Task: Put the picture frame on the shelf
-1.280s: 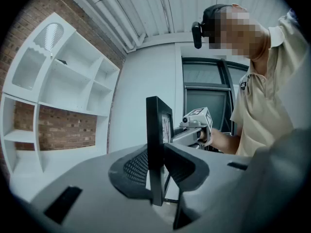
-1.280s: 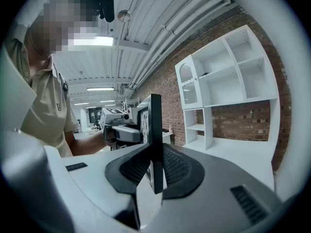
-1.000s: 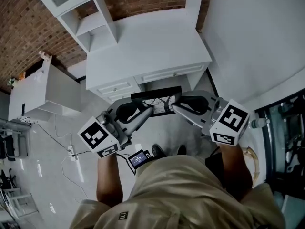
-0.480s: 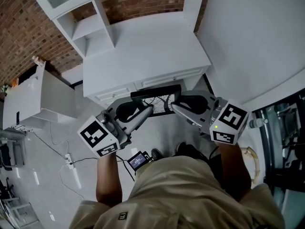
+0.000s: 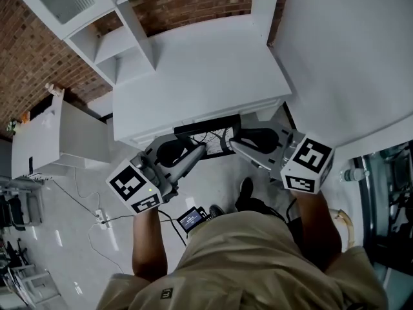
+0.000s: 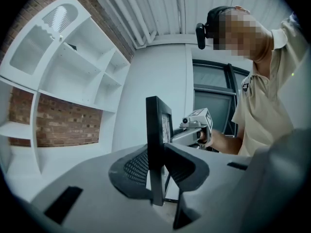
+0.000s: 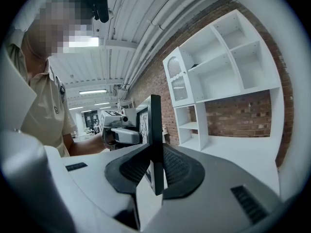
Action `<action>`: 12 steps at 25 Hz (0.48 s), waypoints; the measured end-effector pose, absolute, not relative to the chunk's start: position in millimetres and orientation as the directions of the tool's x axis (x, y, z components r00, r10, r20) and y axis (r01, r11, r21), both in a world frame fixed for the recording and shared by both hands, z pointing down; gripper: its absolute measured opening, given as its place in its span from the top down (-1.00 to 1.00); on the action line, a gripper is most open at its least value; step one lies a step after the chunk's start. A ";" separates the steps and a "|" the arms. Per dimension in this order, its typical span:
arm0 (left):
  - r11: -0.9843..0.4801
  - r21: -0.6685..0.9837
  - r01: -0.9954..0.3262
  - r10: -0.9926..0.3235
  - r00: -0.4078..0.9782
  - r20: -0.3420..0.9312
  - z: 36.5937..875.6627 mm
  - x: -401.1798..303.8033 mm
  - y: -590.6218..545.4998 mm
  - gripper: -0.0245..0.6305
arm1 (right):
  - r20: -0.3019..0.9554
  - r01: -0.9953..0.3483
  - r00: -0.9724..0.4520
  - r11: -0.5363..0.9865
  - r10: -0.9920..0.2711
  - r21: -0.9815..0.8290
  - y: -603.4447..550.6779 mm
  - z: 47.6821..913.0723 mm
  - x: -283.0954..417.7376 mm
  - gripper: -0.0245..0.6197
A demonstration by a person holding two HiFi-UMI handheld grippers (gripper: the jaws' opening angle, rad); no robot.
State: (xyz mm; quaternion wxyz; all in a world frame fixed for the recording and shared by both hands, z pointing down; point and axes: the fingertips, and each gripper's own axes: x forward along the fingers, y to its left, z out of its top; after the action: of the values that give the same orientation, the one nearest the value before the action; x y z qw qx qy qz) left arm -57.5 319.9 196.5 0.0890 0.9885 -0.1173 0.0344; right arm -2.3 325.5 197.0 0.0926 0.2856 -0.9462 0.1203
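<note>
Two tools share one load: the left tool [image 5: 197, 148] and the right tool [image 5: 235, 144] each clamp an opposite side of a black rectangular picture frame [image 5: 216, 134], which hangs in the air between them, resting on no surface. In the left gripper view the dark ribbed pads [image 6: 129, 171] press on both faces of the frame's edge. The right gripper view shows the same grip at the other side, jaws drawn in narrow on the thin black moulding. The frame stands roughly upright, its print of dark branching lines on white turned toward the person in the beige shirt [image 5: 258, 257]. In the head view it sits just at the front edge of the white table [image 5: 206, 63], by the drawer fronts. At the table's far left rises the white shelf unit with open compartments [image 5: 122, 37], backed by a red brick wall [image 5: 39, 63]; the frame is well apart from it.
</note>
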 end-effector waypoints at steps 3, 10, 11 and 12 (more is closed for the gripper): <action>-0.952 0.159 -0.260 -0.245 0.964 0.106 196.2 -36.6 299.5 0.68 | 0.228 -0.543 -0.834 0.821 -0.502 -0.180 304.7 198.2 18.7 0.70; -0.929 0.160 -0.334 -0.313 0.939 0.144 204.3 41.3 226.1 0.68 | 0.204 -0.478 -0.875 0.853 -0.440 -0.208 227.1 208.9 97.1 0.70; -0.926 0.159 -0.341 -0.319 0.936 0.147 204.4 46.7 220.1 0.68 | 0.200 -0.470 -0.879 0.857 -0.433 -0.210 221.0 209.2 102.2 0.70; -0.924 0.159 -0.347 -0.325 0.934 0.148 203.6 49.7 217.0 0.68 | 0.197 -0.463 -0.883 0.861 -0.426 -0.210 217.7 208.4 105.0 0.70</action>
State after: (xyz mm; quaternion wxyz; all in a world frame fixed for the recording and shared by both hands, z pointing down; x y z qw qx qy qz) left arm 49.7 217.0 203.6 0.0917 0.9791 -0.1716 0.0597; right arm 105.0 217.7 208.4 0.0720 0.2310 -0.9620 0.1264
